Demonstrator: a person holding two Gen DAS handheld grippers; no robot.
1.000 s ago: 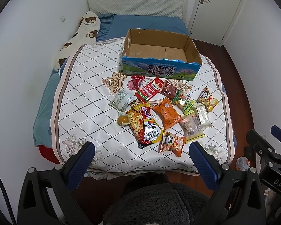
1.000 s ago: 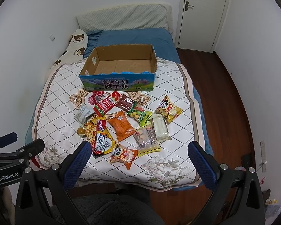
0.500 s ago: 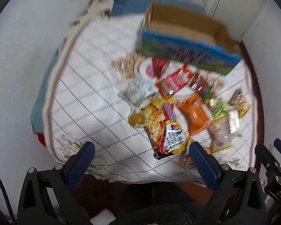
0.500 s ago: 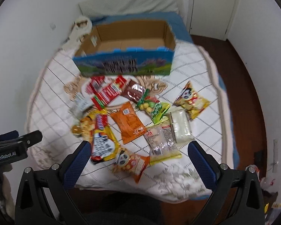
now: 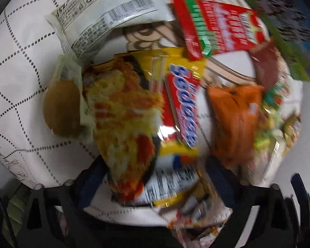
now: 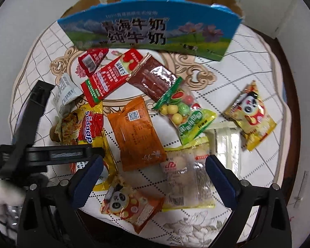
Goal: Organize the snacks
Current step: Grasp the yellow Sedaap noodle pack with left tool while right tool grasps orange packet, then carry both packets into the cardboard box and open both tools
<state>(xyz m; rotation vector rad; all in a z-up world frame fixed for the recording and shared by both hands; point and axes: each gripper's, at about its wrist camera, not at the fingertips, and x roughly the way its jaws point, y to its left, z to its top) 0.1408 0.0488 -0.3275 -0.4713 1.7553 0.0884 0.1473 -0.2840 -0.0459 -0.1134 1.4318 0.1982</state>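
A: Lower centre of your left view, the left gripper (image 5: 155,171) was spread wide around the noodle packet (image 5: 142,111). Right gripper (image 6: 153,173) gaped too, empty.
B: Box (image 6: 150,31) sat upper centre. You should've pinched one edge only.

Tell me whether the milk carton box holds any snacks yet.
Cannot tell fully. The box stands open-topped on the bed, and its visible inner back wall is bare, but its front wall hides the floor. Snacks like the orange packet lie outside.
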